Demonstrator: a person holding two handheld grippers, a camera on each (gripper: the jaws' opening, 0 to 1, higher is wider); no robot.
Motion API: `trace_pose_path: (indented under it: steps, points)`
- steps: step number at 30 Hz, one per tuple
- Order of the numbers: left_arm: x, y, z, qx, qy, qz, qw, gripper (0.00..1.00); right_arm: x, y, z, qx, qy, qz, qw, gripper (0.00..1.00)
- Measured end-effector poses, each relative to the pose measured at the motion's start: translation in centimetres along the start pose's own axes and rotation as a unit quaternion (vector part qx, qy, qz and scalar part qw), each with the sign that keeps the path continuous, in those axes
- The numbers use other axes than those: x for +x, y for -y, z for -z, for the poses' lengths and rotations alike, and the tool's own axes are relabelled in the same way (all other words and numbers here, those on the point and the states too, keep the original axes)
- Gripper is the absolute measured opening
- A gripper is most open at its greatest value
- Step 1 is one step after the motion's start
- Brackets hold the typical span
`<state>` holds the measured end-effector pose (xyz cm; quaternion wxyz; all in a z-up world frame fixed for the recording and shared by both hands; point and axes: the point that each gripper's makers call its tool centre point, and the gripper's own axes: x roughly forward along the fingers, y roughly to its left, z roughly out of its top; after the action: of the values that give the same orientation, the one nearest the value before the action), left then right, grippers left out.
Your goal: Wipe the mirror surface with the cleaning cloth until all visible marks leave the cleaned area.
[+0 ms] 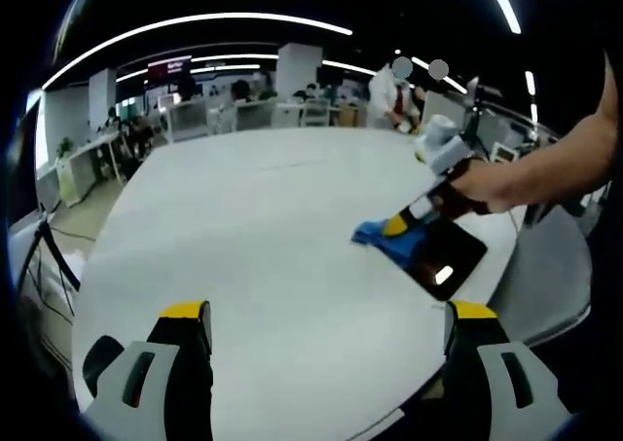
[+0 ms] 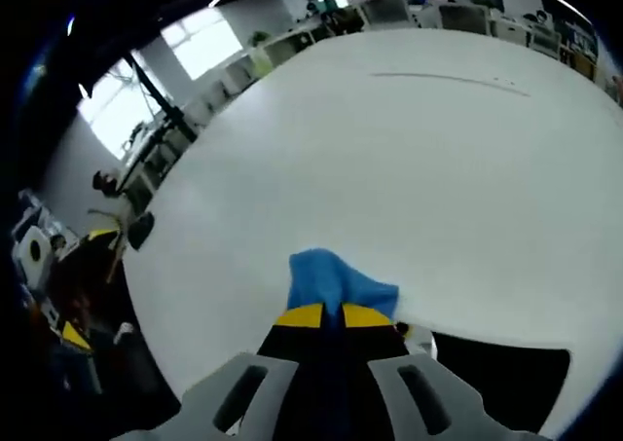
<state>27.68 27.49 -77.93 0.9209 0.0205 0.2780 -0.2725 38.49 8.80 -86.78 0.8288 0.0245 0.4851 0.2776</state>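
Mirror: flat dark rectangular pane, glossy, catching one bright ceiling-light reflection; it lies flat near the edge of the white table, whose top is smooth, matte and rounded in outline

Cleaning cloth: blue, soft, bunched into folds; one end pinched in the right claw, the rest spilling onto the table just beside the mirror's dark edge. In the left gripper view the cloth sits at the mirror's far corner, touching it

Right claw: yellow-tipped jaws pressed together on the cloth, seen from the left gripper view at, held by a hand

Left claw: jaws wide apart, nothing between them, over bare table well apart from the mirror
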Motion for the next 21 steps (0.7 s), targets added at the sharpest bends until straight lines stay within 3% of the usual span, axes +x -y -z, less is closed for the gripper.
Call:
trace_pose_path:
  steps: [21]
  points:
    - [0.23, 0.76, -0.20, 0.004, 0.001, 0.002, 1.0000, 1.00, 0.18, -0.51, -0.04, 0.001, 0.010, -0.001, 0.9999, 0.00]
